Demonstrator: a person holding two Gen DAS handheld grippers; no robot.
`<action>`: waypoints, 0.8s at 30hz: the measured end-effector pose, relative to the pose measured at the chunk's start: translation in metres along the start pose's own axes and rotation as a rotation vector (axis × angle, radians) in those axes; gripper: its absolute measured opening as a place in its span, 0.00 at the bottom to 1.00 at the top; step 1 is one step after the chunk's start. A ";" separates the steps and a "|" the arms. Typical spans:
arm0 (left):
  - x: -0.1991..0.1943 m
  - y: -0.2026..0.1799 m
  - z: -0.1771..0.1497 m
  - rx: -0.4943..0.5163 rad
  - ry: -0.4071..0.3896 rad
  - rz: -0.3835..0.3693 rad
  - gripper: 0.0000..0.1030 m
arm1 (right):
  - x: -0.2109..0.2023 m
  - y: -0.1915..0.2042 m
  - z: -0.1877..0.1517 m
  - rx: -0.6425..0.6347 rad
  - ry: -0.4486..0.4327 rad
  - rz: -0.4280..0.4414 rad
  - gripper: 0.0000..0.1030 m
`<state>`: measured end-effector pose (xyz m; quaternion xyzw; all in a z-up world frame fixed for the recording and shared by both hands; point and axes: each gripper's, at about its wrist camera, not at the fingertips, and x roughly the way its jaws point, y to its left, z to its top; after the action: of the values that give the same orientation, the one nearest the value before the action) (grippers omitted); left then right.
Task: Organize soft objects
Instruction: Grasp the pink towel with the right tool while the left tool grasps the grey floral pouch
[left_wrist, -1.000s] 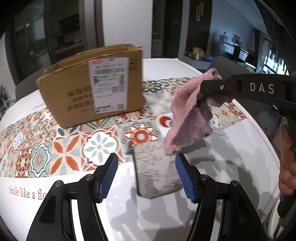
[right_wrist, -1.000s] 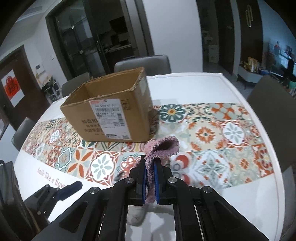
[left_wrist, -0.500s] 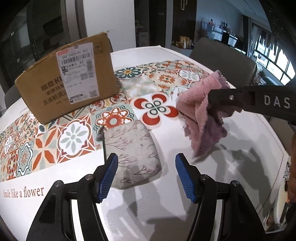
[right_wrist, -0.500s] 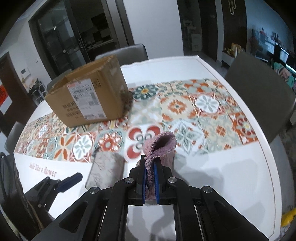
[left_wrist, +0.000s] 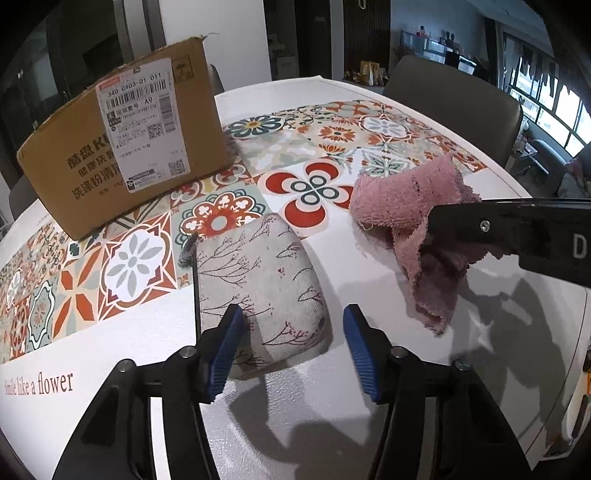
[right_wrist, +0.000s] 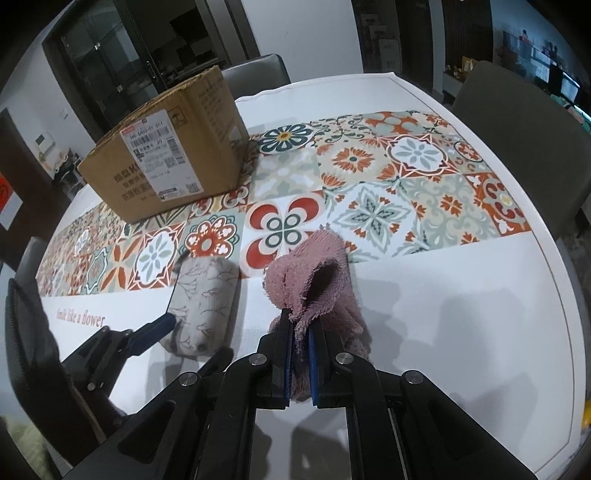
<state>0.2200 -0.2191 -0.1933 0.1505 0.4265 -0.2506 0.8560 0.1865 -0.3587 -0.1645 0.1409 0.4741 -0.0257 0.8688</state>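
A pink towel (right_wrist: 314, 273) is pinched in my shut right gripper (right_wrist: 300, 328); its lower folds hang close to the white table. In the left wrist view the towel (left_wrist: 406, 199) droops from the right gripper's black finger (left_wrist: 509, 229). A grey pouch printed with branches (left_wrist: 258, 280) lies on the table; it also shows in the right wrist view (right_wrist: 205, 295). My left gripper (left_wrist: 291, 332) is open, its blue pads on either side of the pouch's near end, with a gap on the right side.
An open cardboard box (left_wrist: 122, 147) stands on the patterned tile runner (left_wrist: 332, 147) at the back left; it shows in the right wrist view too (right_wrist: 166, 151). Grey chairs (right_wrist: 517, 122) stand around the white table (right_wrist: 461, 332), whose edge curves at the right.
My right gripper has carried the pink towel down and away from the box, toward the table. My left gripper has moved forward so its pads flank the pouch.
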 end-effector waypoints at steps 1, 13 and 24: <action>0.000 0.000 0.000 -0.001 0.002 0.003 0.48 | 0.001 0.001 -0.001 -0.002 0.006 0.004 0.08; -0.008 0.013 0.004 -0.062 0.003 -0.056 0.20 | -0.001 0.012 -0.003 -0.013 0.014 0.032 0.08; -0.037 0.029 0.022 -0.093 -0.090 -0.051 0.17 | -0.016 0.023 0.006 -0.021 -0.032 0.047 0.08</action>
<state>0.2316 -0.1942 -0.1497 0.0881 0.4024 -0.2588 0.8737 0.1872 -0.3400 -0.1431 0.1425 0.4569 -0.0027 0.8780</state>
